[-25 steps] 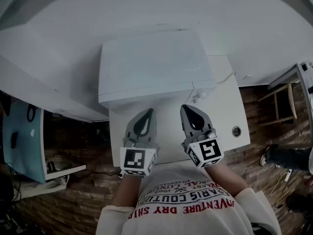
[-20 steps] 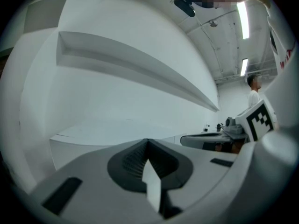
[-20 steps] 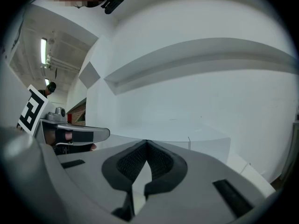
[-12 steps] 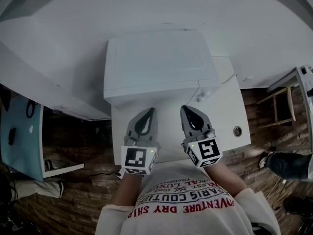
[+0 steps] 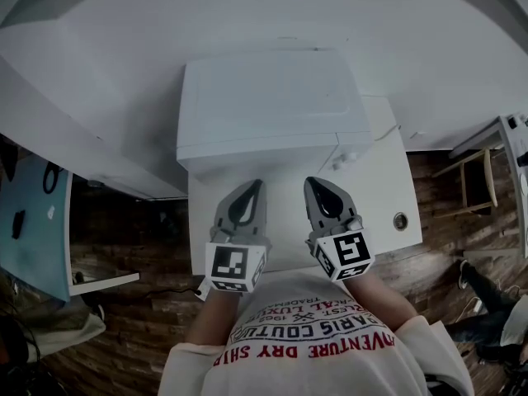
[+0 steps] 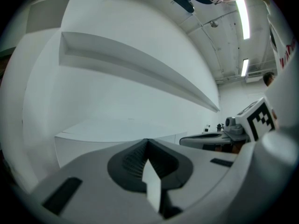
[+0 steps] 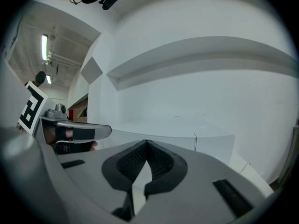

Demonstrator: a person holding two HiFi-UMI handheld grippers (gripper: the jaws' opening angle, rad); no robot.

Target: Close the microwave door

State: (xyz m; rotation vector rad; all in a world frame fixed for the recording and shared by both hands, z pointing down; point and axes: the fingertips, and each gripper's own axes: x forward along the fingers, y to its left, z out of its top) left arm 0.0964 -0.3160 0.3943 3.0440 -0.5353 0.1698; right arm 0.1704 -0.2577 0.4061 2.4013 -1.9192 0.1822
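Microwave beyond left tool, right tool

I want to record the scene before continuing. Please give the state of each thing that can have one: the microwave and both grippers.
White box-shaped microwave: its door appears shut, flush with the front.
Left grey two-jaw gripper: jaws together, holding nothing.
Right grey two-jaw gripper: jaws together, holding nothing.
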